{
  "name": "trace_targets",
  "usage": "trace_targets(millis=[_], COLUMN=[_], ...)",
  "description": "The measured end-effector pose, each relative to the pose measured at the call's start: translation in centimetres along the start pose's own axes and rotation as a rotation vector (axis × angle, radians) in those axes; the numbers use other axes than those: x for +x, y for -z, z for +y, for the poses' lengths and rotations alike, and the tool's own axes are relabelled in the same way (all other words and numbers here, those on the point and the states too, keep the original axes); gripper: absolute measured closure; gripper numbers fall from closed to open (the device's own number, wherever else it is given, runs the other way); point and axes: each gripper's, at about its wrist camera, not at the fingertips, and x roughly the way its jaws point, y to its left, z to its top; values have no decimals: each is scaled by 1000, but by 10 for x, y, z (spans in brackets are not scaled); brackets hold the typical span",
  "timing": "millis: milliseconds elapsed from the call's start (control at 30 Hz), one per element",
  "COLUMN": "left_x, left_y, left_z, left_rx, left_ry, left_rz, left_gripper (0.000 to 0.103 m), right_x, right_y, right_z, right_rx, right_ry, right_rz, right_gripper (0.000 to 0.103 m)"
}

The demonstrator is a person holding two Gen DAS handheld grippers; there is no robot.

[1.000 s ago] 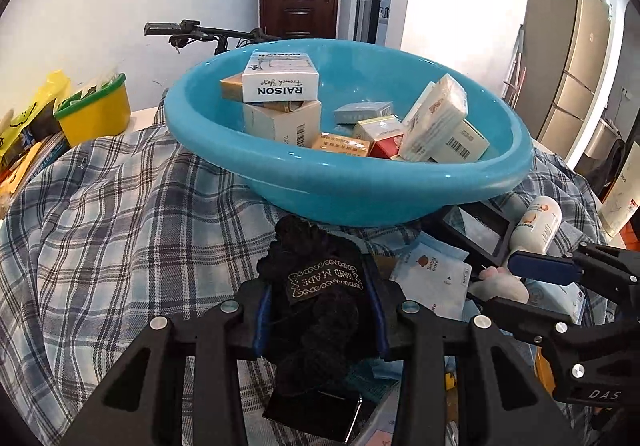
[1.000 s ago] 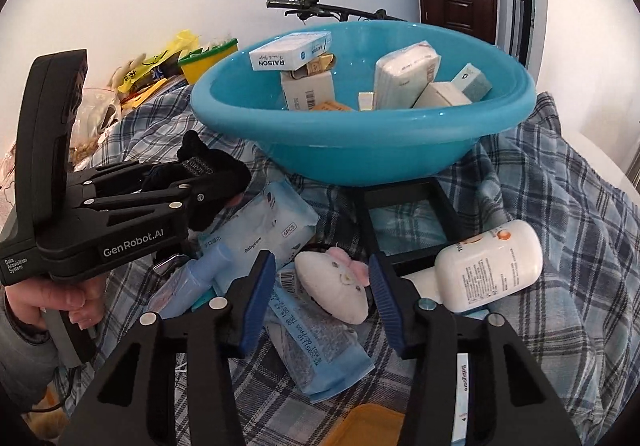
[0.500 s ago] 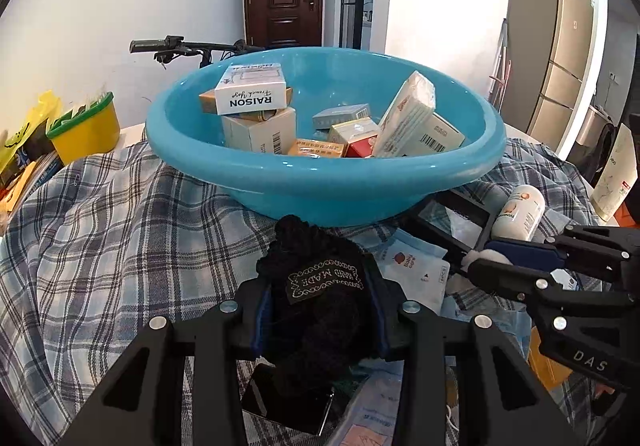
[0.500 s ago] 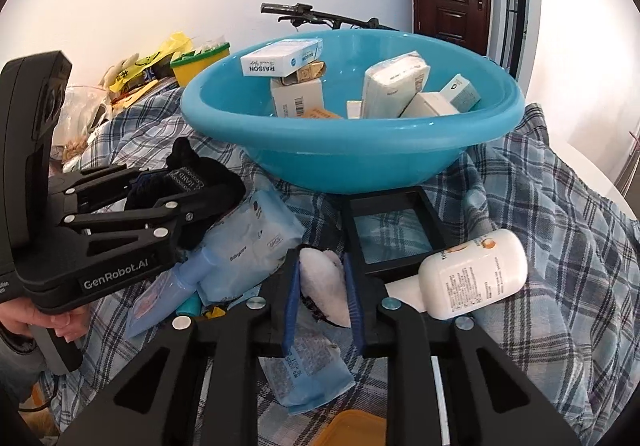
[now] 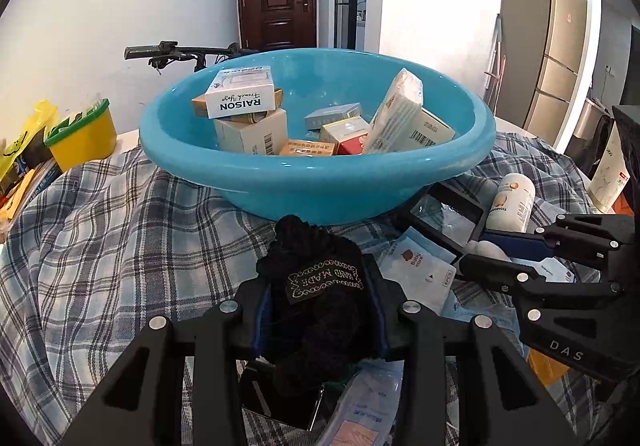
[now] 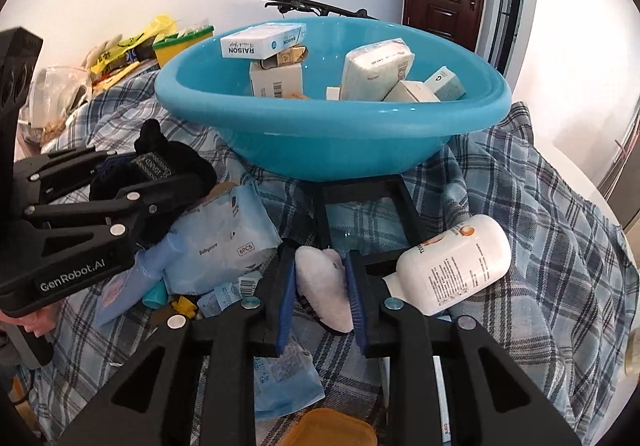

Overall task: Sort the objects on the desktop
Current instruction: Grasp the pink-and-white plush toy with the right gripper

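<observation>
A blue basin point(image 5: 320, 182) holding several small boxes stands on the plaid cloth ahead of both grippers. My left gripper point(image 5: 318, 286) is shut on a black knitted item point(image 5: 316, 310) with a "HAND MADE" label, held just in front of the basin. In the right wrist view my right gripper point(image 6: 320, 258) is shut on a small white and pink plush toy point(image 6: 322, 286), its blue pads squeezing both sides. The left gripper point(image 6: 156, 166) with the black knit point(image 6: 188, 162) shows at the left there, and the basin point(image 6: 332, 142) beyond it.
A white lotion bottle point(image 6: 456, 262) lies right of the plush toy, against a black frame point(image 6: 360, 190). Light blue packets point(image 6: 224, 242) lie between the grippers. An orange lid point(image 6: 332, 428) is near the front edge. A yellow tub point(image 5: 82, 134) stands far left.
The right gripper's jaws stood open around the plush toy and have closed on it. The left gripper has kept its hold on the black knitted item and barely moved.
</observation>
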Motion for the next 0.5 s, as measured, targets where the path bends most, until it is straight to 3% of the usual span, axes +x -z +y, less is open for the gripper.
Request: trace_targets(millis=[67,267,500], left_x=[1,2,2], left_y=[0,1,1], left_z=[1,0,-1], left_rx=[-2,5,8], left_ry=[1,2,4], left_rz=[5,9,12], left_gripper=[61,61,61], right_x=[5,10,10], right_y=[2,6,12], right_z=[0,3,0], right_rx=[-11,-53,-105], right_ry=[24,47,22], right_rz=[19,61,134], right_gripper=[74,73,71])
